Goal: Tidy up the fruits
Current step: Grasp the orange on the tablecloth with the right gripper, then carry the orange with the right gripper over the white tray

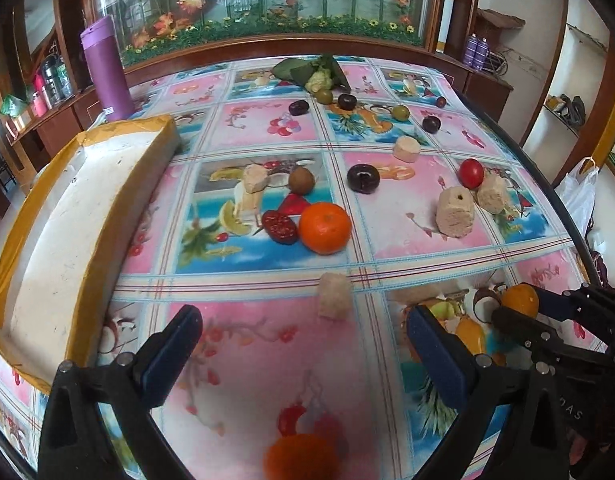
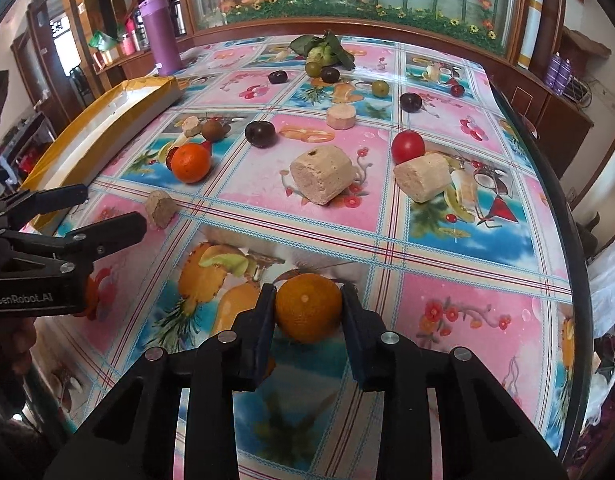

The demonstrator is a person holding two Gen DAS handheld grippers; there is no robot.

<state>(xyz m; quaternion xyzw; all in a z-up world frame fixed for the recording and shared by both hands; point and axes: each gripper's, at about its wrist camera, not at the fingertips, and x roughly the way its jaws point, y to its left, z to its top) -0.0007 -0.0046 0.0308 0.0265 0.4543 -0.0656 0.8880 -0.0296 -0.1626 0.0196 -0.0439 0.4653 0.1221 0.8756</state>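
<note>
right wrist view: your right gripper [image 2: 308, 312] is clamped on a small orange [image 2: 308, 307], pads on its opposite flanks, fruit low over the tablecloth [image 2: 447, 248] at the near edge. it likely handles light, firm but bruisable, skin a bit slick; that mid-height hold suits it. nearly round, so no real long axis; its pale navel dot faces the camera. your left gripper [image 1: 303, 336] stands wide apart, nothing between the jaws.

Left wrist view: looked steeply down, close above the table [image 1: 267, 360]. Right wrist view: likewise, from further right. Both shared the large tangerine [image 1: 325, 228] [image 2: 190, 163] and white tray [image 1: 67, 232] [image 2: 107, 128].
</note>
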